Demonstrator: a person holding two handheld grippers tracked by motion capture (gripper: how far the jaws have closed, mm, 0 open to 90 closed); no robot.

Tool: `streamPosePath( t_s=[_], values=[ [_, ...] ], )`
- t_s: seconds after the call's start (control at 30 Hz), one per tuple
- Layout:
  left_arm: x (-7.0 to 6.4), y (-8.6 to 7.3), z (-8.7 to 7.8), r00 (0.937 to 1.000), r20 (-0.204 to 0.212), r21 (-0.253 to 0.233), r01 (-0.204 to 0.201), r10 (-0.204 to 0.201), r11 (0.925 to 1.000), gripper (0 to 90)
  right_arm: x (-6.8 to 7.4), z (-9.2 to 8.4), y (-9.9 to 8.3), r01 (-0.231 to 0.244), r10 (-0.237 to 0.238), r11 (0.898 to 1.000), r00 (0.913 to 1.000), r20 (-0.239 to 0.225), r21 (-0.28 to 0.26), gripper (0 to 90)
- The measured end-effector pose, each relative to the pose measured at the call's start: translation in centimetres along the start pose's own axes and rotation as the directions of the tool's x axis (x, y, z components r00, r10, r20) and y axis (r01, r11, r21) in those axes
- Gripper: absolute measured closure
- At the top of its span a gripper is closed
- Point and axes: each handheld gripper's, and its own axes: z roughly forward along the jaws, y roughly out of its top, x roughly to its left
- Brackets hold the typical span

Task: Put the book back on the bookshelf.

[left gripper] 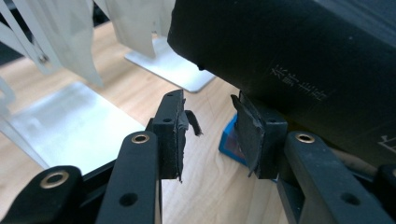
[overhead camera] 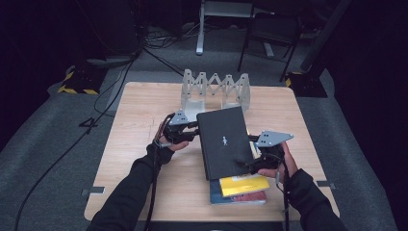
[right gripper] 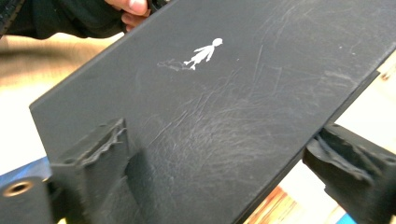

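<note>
A black book point(overhead camera: 223, 142) with a small white figure on its cover hangs tilted over the middle of the table. My right gripper point(overhead camera: 250, 163) is shut on its near right corner. In the right gripper view the book point(right gripper: 224, 93) lies across my right gripper point(right gripper: 222, 135), one pad on the cover and the other under the edge. My left gripper point(overhead camera: 192, 134) is at the book's left edge. In the left gripper view my left gripper point(left gripper: 208, 105) stands open with nothing between its pads, and the book's spine point(left gripper: 289, 56) hangs above its right jaw.
Under the black book's near end lies a stack with a yellow book point(overhead camera: 243, 184) on a red and blue one point(overhead camera: 238, 198); its blue corner point(left gripper: 229, 142) shows past my left jaws. A folding metal book rack point(overhead camera: 215, 89) stands at the table's far edge point(overhead camera: 144, 85). A chair stands beyond.
</note>
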Motion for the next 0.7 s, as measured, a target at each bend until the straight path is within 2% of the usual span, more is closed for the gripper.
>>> streamPosePath(
  t_s=[0.07,0.1,0.17,0.27,0.4,0.43,0.5,0.53,0.6,0.7],
  values=[
    [-0.2,0.7,-0.1,0.9995,0.001,-0.002,-0.030,0.030,0.9995,62.9,-0.1,-0.2,0.1,-0.002,0.002,1.000,1.0000,0.002,-0.031,15.0],
    [-0.3,0.9,-0.1,0.9997,0.002,-0.004,-0.026,0.026,0.9996,66.1,-0.1,-0.4,0.2,0.000,0.000,0.999,1.0000,0.003,-0.045,15.9],
    [-0.4,1.3,-0.1,0.9997,0.007,-0.007,-0.025,0.025,0.9997,66.1,0.0,-0.4,0.3,0.002,-0.001,0.999,0.9999,0.012,-0.051,16.1],
    [-0.3,2.3,-0.1,0.9992,0.027,-0.021,-0.028,0.029,0.9994,66.2,0.1,-0.9,0.6,0.014,-0.012,0.995,0.9998,0.017,-0.098,23.1],
    [-0.5,3.0,0.1,0.9987,0.046,-0.055,-0.019,0.021,0.9983,66.5,0.3,-1.7,1.1,0.048,-0.051,0.988,0.9984,-0.021,-0.150,38.1],
    [-0.6,3.1,0.1,0.9989,0.044,-0.063,-0.015,0.018,0.9979,66.5,0.3,-1.8,1.2,0.051,-0.058,0.985,0.9978,-0.033,-0.163,41.9],
    [-0.8,3.4,0.3,0.9991,0.023,-0.073,-0.034,0.036,0.9967,66.5,0.5,-2.2,1.4,0.074,-0.084,0.979,0.9953,-0.047,-0.190,48.0],
    [-0.8,3.4,0.3,0.9993,0.028,-0.082,-0.024,0.026,0.9964,66.5,0.7,-2.4,1.6,0.086,-0.099,0.975,0.9935,-0.056,-0.207,51.8],
    [-0.8,3.4,0.4,0.9991,0.034,-0.090,-0.022,0.025,0.9957,66.5,0.9,-2.8,1.9,0.109,-0.124,0.969,0.9908,-0.055,-0.221,54.1],
    [-0.8,3.6,0.4,0.9989,0.035,-0.104,-0.026,0.030,0.9943,66.5,1.4,-3.0,2.4,0.158,-0.168,0.964,0.9854,-0.029,-0.213,54.1]
  ],
)
